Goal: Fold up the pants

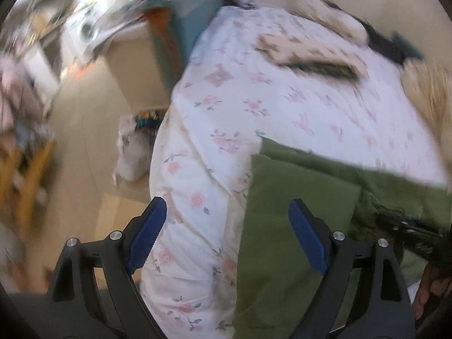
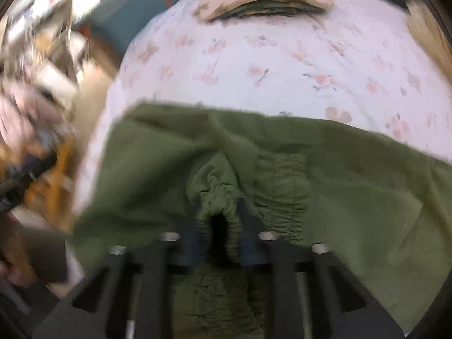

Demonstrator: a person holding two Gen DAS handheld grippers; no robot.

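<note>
Olive green pants lie on a white floral bedspread. My right gripper is shut on the gathered elastic waistband of the pants, with bunched green cloth between its fingers. In the left wrist view the pants lie at the lower right, with a folded edge near the bed's side. My left gripper is open and empty, above the bedspread at the left edge of the pants. The right gripper shows at the far right of that view, on the cloth. Both views are motion-blurred.
A folded stack of patterned clothes lies at the far side of the bed; it also shows in the left wrist view. The bed's edge drops to a beige floor on the left, with cluttered furniture and a wooden chair.
</note>
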